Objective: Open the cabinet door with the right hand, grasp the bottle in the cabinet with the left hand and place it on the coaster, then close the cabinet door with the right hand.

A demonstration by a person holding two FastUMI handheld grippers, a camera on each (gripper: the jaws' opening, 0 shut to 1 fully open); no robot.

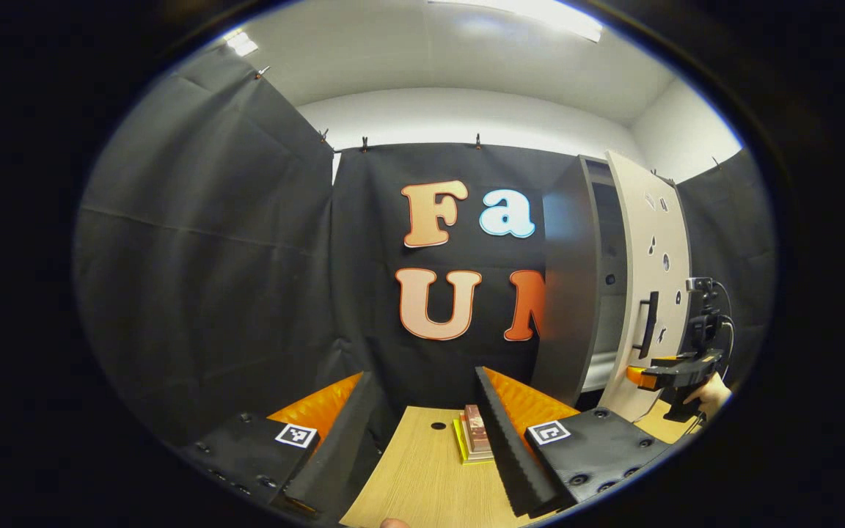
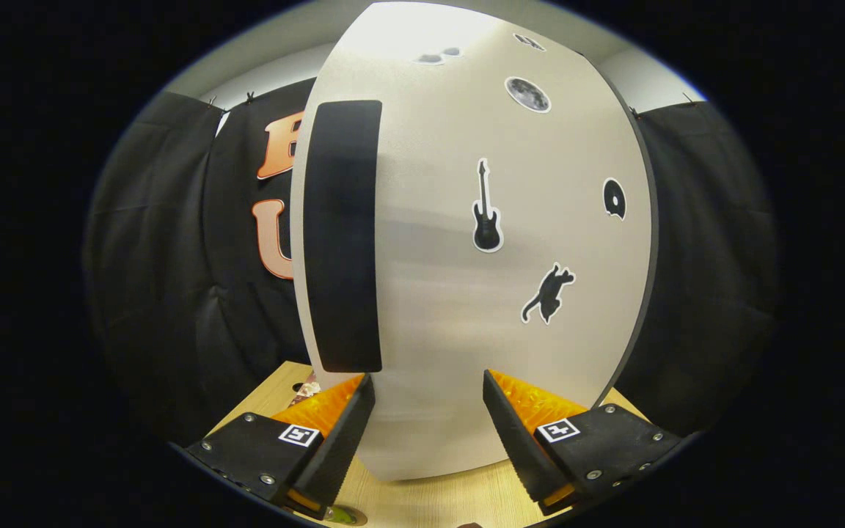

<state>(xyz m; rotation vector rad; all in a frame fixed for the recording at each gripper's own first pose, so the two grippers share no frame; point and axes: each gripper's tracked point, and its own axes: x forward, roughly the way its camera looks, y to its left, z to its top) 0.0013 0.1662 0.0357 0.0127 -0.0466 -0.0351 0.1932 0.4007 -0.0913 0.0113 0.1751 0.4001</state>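
Cabinet door (image 2: 466, 242) ajar, directly ahead of the right hand-held gripper (image 2: 428, 411), whose jaws stand wide and empty below its handle (image 2: 342, 235). Advisable: hook the handle squarely, then swing outward. Left hand-held gripper (image 1: 422, 411) wide, well left of the door.

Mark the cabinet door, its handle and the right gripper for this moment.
cabinet door (image 2: 459, 308): right gripper view, bare front panel.
handle (image 2: 343, 235): right gripper view, middle of the dark bar.
right gripper (image 1: 675, 370): left gripper view, its body beside the door, held by a hand.
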